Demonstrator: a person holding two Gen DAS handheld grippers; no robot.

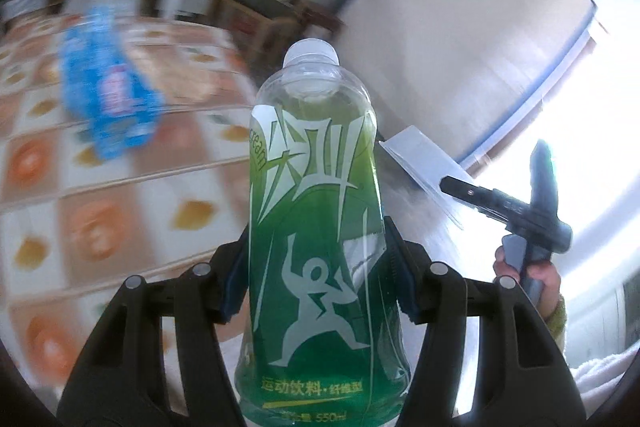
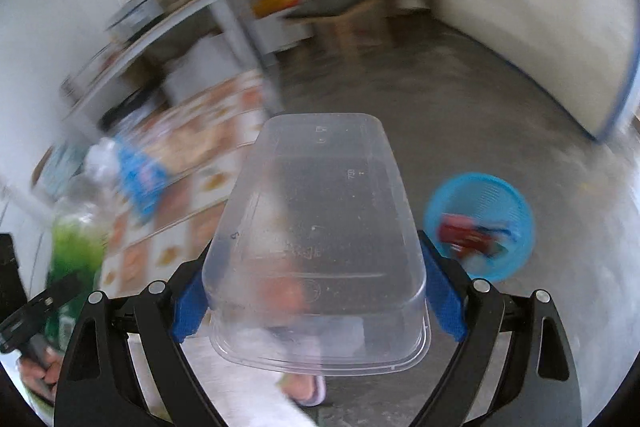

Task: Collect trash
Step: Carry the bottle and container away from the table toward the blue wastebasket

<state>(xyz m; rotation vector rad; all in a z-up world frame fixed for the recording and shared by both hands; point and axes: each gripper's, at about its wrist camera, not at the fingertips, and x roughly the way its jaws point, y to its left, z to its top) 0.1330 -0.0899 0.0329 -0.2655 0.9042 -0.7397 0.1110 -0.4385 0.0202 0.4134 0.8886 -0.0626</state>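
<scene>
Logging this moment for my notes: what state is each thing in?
green bottle: capped, clamped in left hand-held gripper
clear plastic container: empty, clamped in right hand-held gripper
blue basket: on floor, holds some trash
blue-labelled bottle: on patterned tablecloth, blurred

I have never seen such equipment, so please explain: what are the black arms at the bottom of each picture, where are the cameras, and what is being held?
No robot here: a person carries one hand-held gripper per hand, each with a camera looking along its two fingers. The left gripper clamps a green drink bottle. The right gripper clamps a clear plastic container. A blue wrapper lies on the patterned tablecloth. On the floor stands a blue basket already holding some trash. The pictures are blurred.
</scene>
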